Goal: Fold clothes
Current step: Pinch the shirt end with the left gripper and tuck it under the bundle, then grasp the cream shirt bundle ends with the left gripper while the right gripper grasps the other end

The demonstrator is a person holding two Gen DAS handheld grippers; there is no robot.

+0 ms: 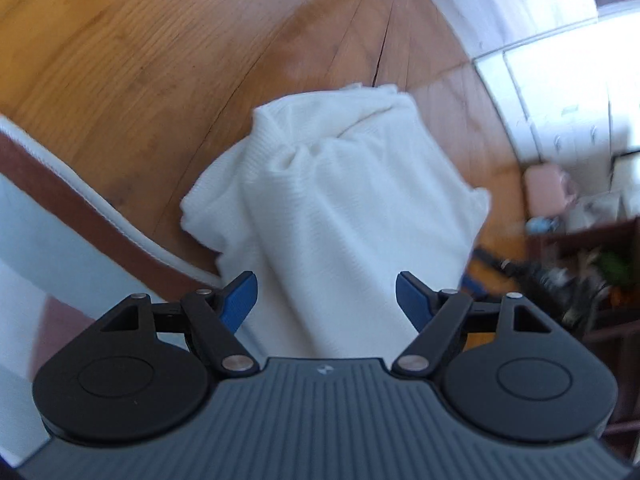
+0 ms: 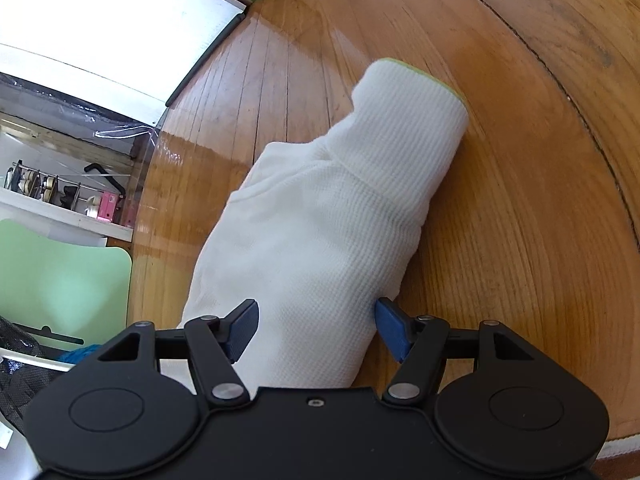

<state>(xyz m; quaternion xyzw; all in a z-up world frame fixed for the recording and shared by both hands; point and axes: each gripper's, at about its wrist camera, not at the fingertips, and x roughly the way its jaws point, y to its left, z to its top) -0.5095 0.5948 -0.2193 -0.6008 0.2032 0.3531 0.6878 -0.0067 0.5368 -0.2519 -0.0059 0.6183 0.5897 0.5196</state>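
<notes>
The left gripper (image 1: pixel 326 300) has its jaws spread wide, the blue pads (image 1: pixel 239 300) clear of the cloth on either side, so nothing is grasped. Straight ahead of it and running back beneath its body lies the white knit garment (image 1: pixel 332 200), bunched and partly folded on the wooden table (image 1: pixel 140 60). Its far edge is crumpled into a raised fold, and its left corner sticks out over bare wood. Ahead of and to the left of the garment the tabletop is open, crossed only by a dark crack in the boards. To the tool's near left a red-brown strip with white edging (image 1: pixel 80 208) curves along; what it belongs to I cannot tell. Off to the right the table ends, with blurred clutter below. The right gripper (image 2: pixel 316 330) is likewise released, its pads (image 2: pixel 394 330) standing apart with the garment (image 2: pixel 320 232) passing between them; whether the right pad brushes the cloth edge is unclear. From here the garment stretches away forward as a long folded shape ending in a ribbed cuff (image 2: pixel 416 120) with a thin yellow-green trim. Bare wood (image 2: pixel 520 200) lies open to the right and ahead, out to the table's curved rim; to the left the table edge drops off beside a pale green chair (image 2: pixel 60 280).
</notes>
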